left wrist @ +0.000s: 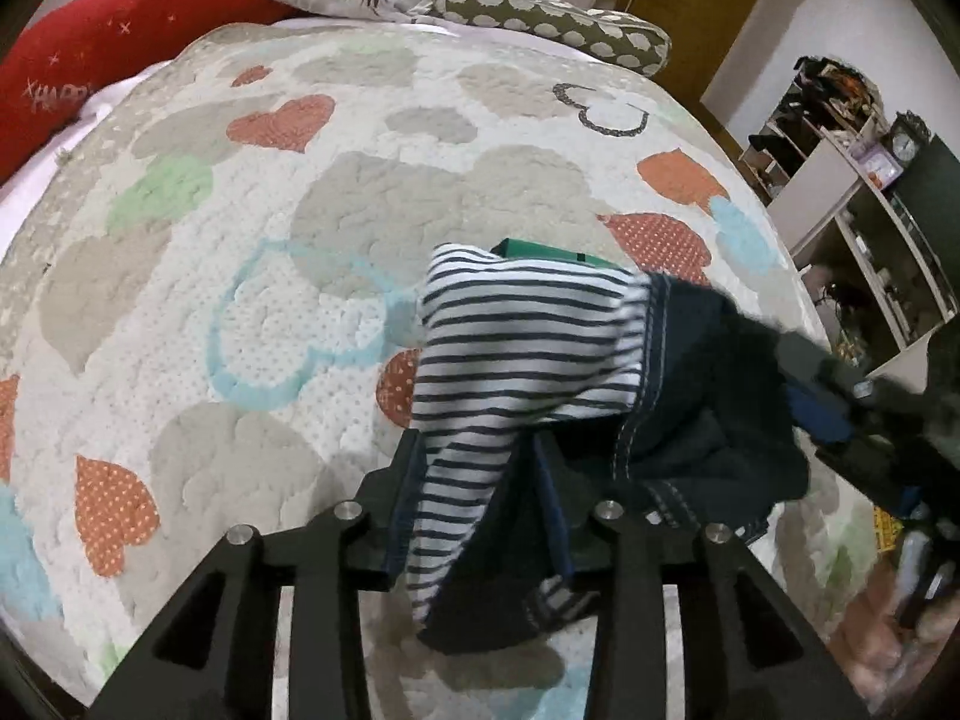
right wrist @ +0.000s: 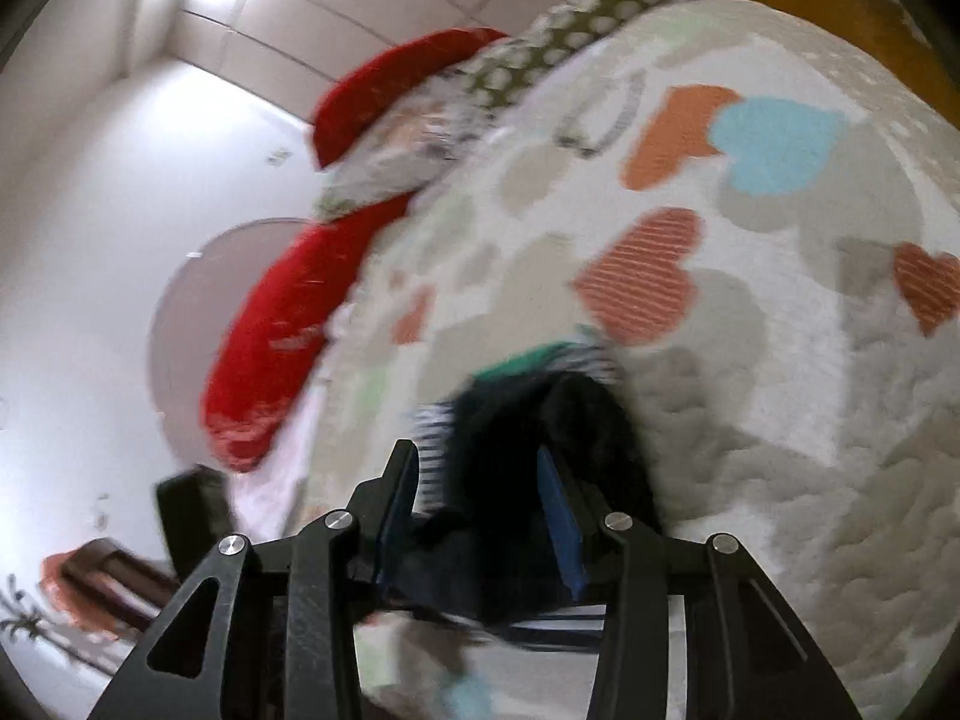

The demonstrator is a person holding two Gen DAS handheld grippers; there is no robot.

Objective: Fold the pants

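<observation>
Left wrist view shows my left gripper (left wrist: 474, 480) with jaws narrowly apart around a bunch of the pants (left wrist: 528, 348), striped lining outward and dark denim behind; I cannot tell if the pads truly pinch. My right gripper (right wrist: 477, 492), blurred in its own view, has dark cloth between part-open jaws, grip likewise unclear. Outward lies the heart-patterned quilt (left wrist: 240, 240), with pillows (left wrist: 540, 12) beyond. I judge folding barely begun: the garment hangs crumpled, no flat layer or crease yet.
</observation>
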